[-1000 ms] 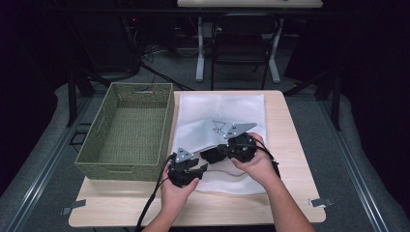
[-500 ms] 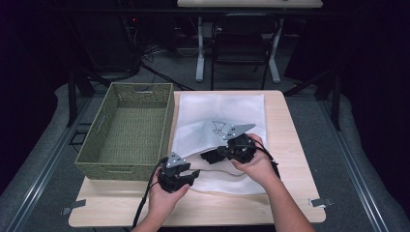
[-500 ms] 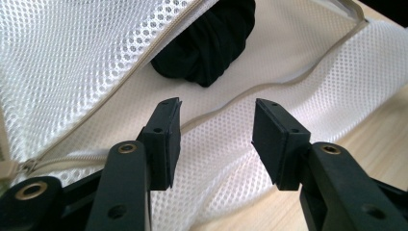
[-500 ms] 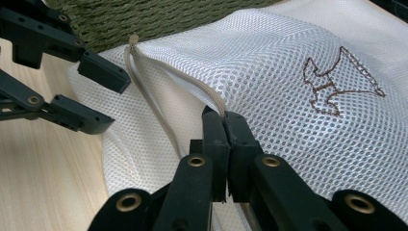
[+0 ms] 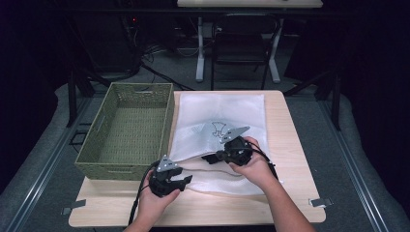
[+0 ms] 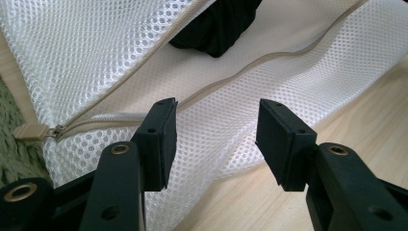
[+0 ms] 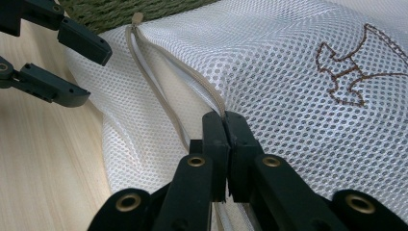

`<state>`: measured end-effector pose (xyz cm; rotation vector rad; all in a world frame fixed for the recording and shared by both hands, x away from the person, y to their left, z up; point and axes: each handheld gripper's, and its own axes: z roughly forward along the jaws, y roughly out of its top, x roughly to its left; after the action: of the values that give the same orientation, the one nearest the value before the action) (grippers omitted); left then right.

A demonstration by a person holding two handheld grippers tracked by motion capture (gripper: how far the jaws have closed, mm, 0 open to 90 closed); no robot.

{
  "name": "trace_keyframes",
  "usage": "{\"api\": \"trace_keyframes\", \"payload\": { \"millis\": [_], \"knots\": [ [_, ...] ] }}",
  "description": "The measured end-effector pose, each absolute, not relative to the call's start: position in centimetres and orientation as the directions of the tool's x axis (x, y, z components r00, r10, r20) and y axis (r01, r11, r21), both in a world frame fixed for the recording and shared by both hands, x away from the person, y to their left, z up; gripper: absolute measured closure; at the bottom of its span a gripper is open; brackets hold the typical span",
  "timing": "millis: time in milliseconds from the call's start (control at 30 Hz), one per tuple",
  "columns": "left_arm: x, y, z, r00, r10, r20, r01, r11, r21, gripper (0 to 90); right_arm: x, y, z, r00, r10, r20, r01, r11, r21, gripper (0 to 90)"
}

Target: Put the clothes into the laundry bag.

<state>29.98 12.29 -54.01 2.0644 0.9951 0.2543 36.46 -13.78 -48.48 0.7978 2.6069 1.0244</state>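
Now: the right gripper pinches the zipper edge of a mesh bag

Now a white mesh laundry bag [image 5: 217, 130] lies flat on the wooden table [image 5: 290, 140], and its zipper [image 7: 159, 91] is partly open. In the right gripper view the right gripper [image 7: 224, 126] has its two black jaws pressed together on the beige zipper tape, at the upper edge of the opening. A brown stitched figure [image 7: 349, 72] sits on the mesh just to the right of these fingers. The two sides of the zipper run away from the fingertips and meet at the far end, near the green weave.

The left gripper [image 6: 216, 134] has jaws half apart; they have just been opening. Between them is the lower mesh edge of the bag, but the pads do not press on it. The zipper slider with its beige pull tab [image 6: 33, 131] lies to the left of the left finger, beside the green weave. Beyond the fingertips, inside the open bag, there is a dark piece of cloth [image 6: 216, 29].

In the high view the left gripper [image 5: 180, 182] is at the near corner of the bag, and the right gripper [image 5: 212, 157] is a little farther along the opening. A green woven basket [image 5: 96, 159] stands just beside the bag, left of both grippers.
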Motion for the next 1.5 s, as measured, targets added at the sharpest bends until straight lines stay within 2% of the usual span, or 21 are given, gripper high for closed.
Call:
{"api": "trace_keyframes", "payload": {
  "millis": [367, 600, 733, 967, 1500],
  "knots": [
    [29.5, 12.6, -54.0, 0.675, 0.718, -0.171, 0.555, -0.342, 0.758, 49.6, 35.6, -13.8, -49.5, -0.830, 0.556, -0.038, 0.399, 0.640, 0.656, 88.9],
    [29.3, 12.2, -53.7, 0.678, 0.720, -0.149, 0.538, -0.348, 0.768, 49.4, 35.0, -14.9, -50.6, -0.835, 0.550, -0.015, 0.407, 0.635, 0.657, 88.9],
    [29.5, 11.5, -53.5, 0.693, 0.706, -0.146, 0.528, -0.359, 0.770, 45.8, 34.8, -15.3, -51.0, -0.832, 0.555, 0.001, 0.417, 0.623, 0.662, 88.9],
    [30.0, 10.1, -53.3, 0.719, 0.689, -0.091, 0.495, -0.416, 0.763, 45.2, 34.7, -15.3, -51.9, -0.832, 0.555, 0.000, 0.419, 0.628, 0.657, 88.7],
    [30.7, 9.7, -54.6, 0.715, 0.689, -0.120, 0.525, -0.416, 0.742, 45.2, 34.9, -14.8, -54.3, -0.827, 0.561, -0.005, 0.439, 0.652, 0.618, 88.9]
  ]
}}
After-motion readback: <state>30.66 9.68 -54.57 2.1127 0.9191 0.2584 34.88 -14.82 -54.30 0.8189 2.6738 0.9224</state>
